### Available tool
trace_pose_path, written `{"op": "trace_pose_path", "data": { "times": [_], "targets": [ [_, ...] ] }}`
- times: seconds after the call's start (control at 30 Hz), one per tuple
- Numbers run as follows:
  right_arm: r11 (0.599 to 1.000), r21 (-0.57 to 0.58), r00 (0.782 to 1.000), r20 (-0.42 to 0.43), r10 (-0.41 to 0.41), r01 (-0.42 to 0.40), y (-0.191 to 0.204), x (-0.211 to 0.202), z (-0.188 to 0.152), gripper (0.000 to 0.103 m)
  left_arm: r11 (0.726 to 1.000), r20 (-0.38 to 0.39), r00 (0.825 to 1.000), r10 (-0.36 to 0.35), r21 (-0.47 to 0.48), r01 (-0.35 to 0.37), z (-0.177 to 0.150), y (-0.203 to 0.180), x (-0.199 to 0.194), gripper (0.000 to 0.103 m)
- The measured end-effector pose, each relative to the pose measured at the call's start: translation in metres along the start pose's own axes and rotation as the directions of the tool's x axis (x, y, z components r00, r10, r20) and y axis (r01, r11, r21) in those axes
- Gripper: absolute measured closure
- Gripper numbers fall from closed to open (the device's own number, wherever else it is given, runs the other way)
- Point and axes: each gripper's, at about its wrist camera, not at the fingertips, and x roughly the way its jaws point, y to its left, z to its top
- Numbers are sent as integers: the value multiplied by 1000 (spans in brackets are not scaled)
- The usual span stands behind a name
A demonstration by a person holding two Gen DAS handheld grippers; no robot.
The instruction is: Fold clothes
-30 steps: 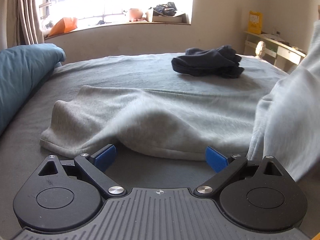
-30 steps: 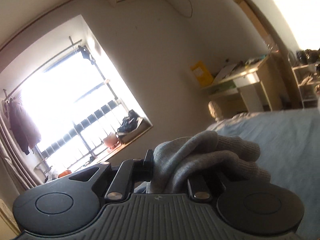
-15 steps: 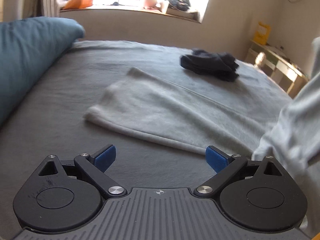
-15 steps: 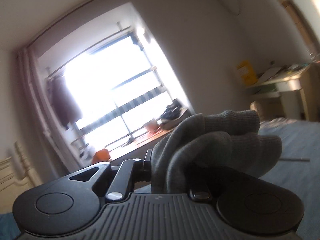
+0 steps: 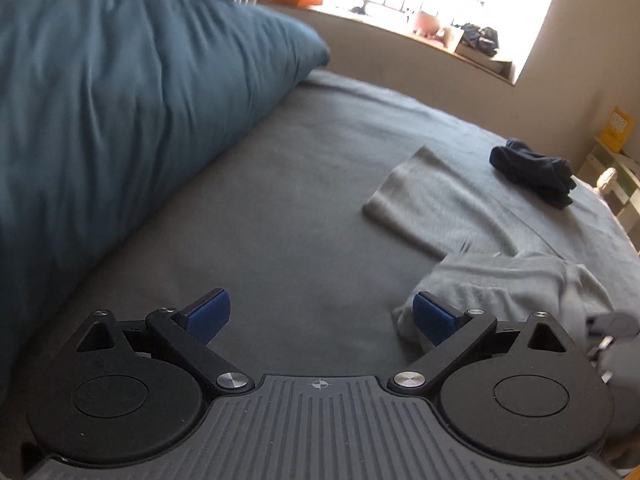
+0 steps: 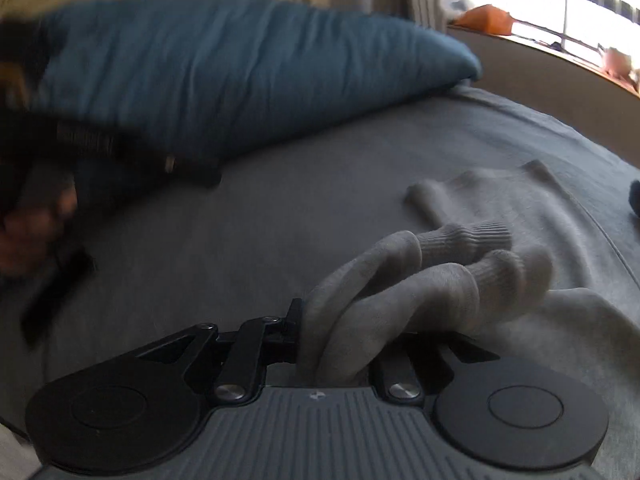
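Observation:
A light grey sweatshirt (image 5: 432, 208) lies flat on the grey bed sheet (image 5: 280, 200), with one part bunched up at its near end (image 5: 512, 284). In the right wrist view my right gripper (image 6: 348, 332) has a ribbed cuff and a wad of that sweatshirt (image 6: 432, 272) between its fingers. Its jaws are opening, and the cloth still fills the gap. My left gripper (image 5: 320, 308) is open over bare sheet, its right blue pad (image 5: 432, 316) beside the bunched cloth. Blurred at the left of the right wrist view is the left gripper (image 6: 52, 208) with the hand holding it.
A big blue pillow (image 5: 120, 100) fills the left side of the bed. A dark navy garment (image 5: 532, 172) lies crumpled beyond the sweatshirt. The window sill (image 5: 440, 36) holds several items, and a desk (image 5: 616, 184) stands past the bed's right edge.
My right gripper swung down from facing the window to the bed, carrying the bunched cloth. My left gripper drew back leftward from the sweatshirt. The sweatshirt now lies flatter.

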Motion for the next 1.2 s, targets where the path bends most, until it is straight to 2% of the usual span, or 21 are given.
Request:
{"op": "trace_pose_path", "data": {
  "times": [0.07,0.1,0.13,0.2,0.23,0.3,0.37,0.43,0.47,0.53,0.67,0.73,0.77,0.8,0.83,0.97,1.03,1.1,1.2],
  "targets": [
    [988,-153,997,-63,-43,33,32,16,-13,75,999,-5,999,-39,-12,39,-1,-4,3,4],
    [980,-197,996,-67,-54,40,42,13,-19,61,998,-8,998,-59,-18,59,-1,-6,5,4],
    [971,-234,996,-68,-64,47,51,9,-24,50,997,-10,997,-79,-24,79,-1,-8,7,4],
    [972,-226,996,-45,-74,62,53,-5,-31,36,991,-4,992,-130,-19,130,0,-17,8,4],
    [973,-222,996,-33,-79,70,54,-13,-34,32,987,7,987,-163,-7,163,0,-22,8,4],
    [975,-206,996,-8,-88,85,55,-28,-41,31,973,26,973,-230,19,229,0,-33,7,4],
    [991,-100,996,26,-85,87,44,-49,-47,31,956,42,956,-291,43,289,-6,-40,3,5],
    [996,64,995,80,-60,55,25,-68,-54,31,936,56,935,-350,64,346,-12,-47,-1,5],
    [989,146,992,113,-52,35,16,-76,-60,32,925,51,926,-375,79,371,-17,-50,-2,6],
    [959,282,987,153,-51,6,1,-81,-71,40,902,40,905,-424,109,418,-25,-57,-5,7],
    [866,500,980,186,-68,-34,-26,-78,-93,53,866,-9,891,-455,228,445,-43,-78,-7,17],
    [822,568,980,181,-81,-37,-37,-76,-105,71,849,-34,892,-451,292,440,-52,-89,-6,29],
    [806,591,982,173,-83,-36,-40,-72,-109,74,842,-39,899,-437,333,424,-57,-94,-5,32],
    [790,612,982,168,-87,-34,-44,-72,-113,82,834,-44,905,-423,373,408,-63,-99,-5,41],
    [777,629,982,166,-94,-32,-47,-72,-116,83,823,-48,912,-408,412,390,-68,-104,-4,46],
    [796,606,962,220,-159,-7,-55,-80,-109,87,786,-34,944,-328,544,293,-88,-118,2,48],
    [812,584,954,246,-171,-5,-57,-85,-99,92,804,-37,943,-332,512,303,-86,-117,7,47],
    [823,568,950,268,-161,-21,-63,-80,-90,93,820,-39,941,-335,479,312,-84,-117,12,47],
    [839,543,948,281,-149,-29,-65,-74,-78,93,853,-39,953,-300,436,287,-79,-118,27,47]
  ]
}}
